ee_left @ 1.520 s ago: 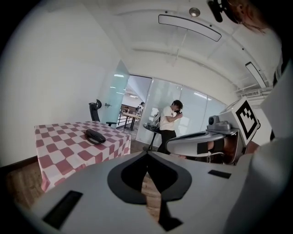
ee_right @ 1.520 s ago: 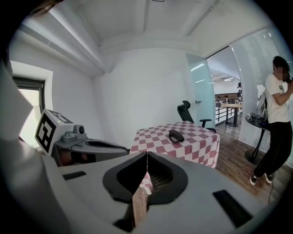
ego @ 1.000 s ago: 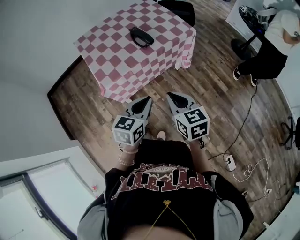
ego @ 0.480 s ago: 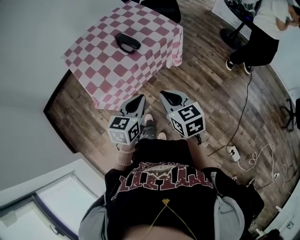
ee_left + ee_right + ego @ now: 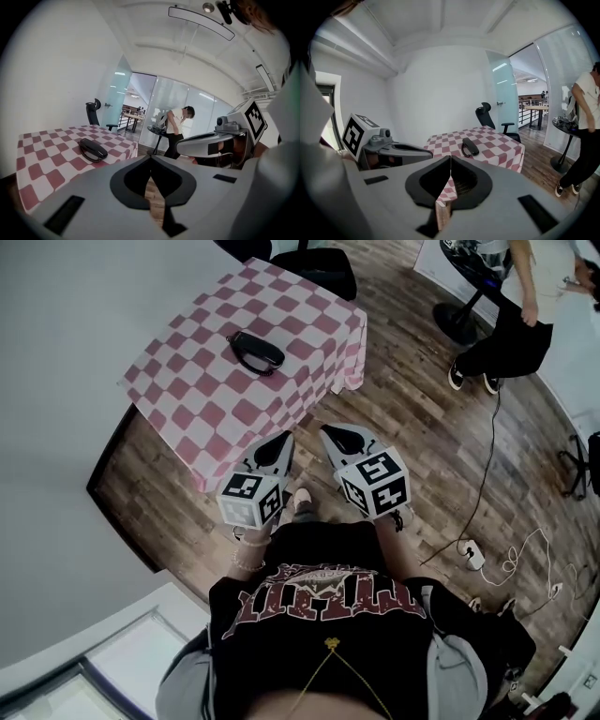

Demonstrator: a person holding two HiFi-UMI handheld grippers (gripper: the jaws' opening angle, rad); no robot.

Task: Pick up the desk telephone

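- Lying near the middle of the pink-and-white checkered tablecloth [image 5: 202,395], the black desk telephone [image 5: 255,352] has its coiled cord curled along one side.
- The left gripper [image 5: 282,439] is held in front of the person's waist, over the wood floor [image 5: 412,427] and short of the table's near corner. Its fingers are pressed together at the tips with nothing between them.
- The right gripper [image 5: 329,431] sits just beside the left one. Its fingers are likewise fully closed and empty.
- Both grippers point toward the table, and the telephone is well apart from both.
- A black office chair [image 5: 323,266] stands at the table's far side.
- Another person [image 5: 511,320] stands at the head view's upper right.
- A white power strip [image 5: 472,555] and loose cables lie on the floor at the right.
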